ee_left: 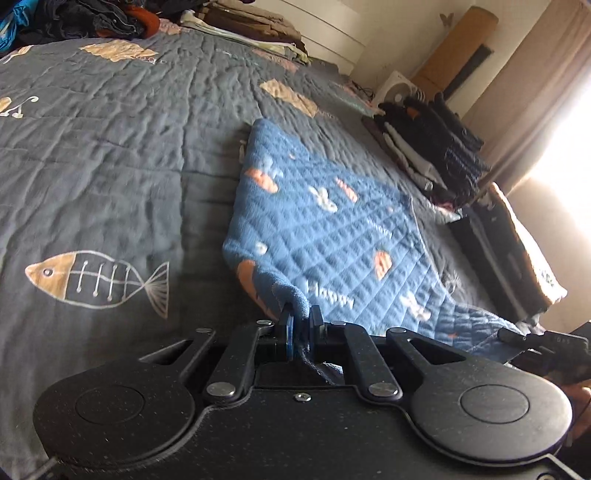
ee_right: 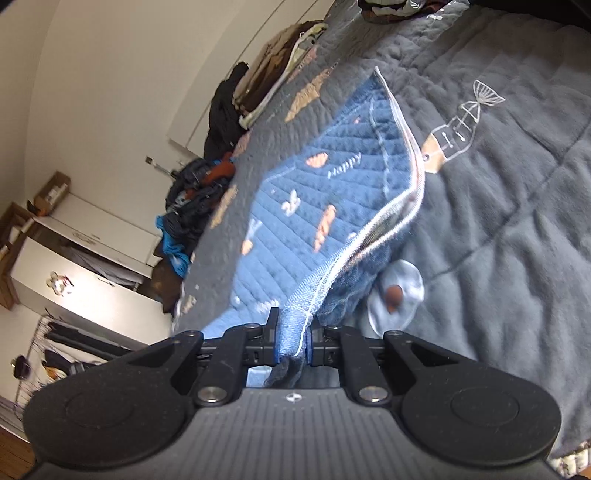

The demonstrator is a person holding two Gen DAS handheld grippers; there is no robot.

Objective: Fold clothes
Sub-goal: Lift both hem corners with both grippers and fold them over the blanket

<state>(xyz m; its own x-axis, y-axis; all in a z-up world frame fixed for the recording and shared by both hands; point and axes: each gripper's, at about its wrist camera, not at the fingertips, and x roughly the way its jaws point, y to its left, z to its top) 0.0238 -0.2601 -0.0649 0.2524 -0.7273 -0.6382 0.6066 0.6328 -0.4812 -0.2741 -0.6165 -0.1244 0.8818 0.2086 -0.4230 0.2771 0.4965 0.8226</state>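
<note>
A blue quilted garment (ee_left: 325,221) printed with orange carrots, white rabbits and the word "Happy" lies spread on the bed. My left gripper (ee_left: 300,320) is shut on a bunched corner of it at its near edge. In the right wrist view the same blue garment (ee_right: 314,199) rises off the bed along a white-trimmed zipper edge, and my right gripper (ee_right: 293,325) is shut on the hem at its near end. The right gripper's black body (ee_left: 546,347) shows at the far right of the left wrist view.
The grey quilt (ee_left: 110,147) with fish prints covers the bed. A stack of folded dark clothes (ee_left: 432,147) sits at the bed's right edge, with a loose pile (ee_left: 81,18) and folded beige items (ee_left: 243,22) at the far end. A white cabinet (ee_right: 85,273) stands beside the bed.
</note>
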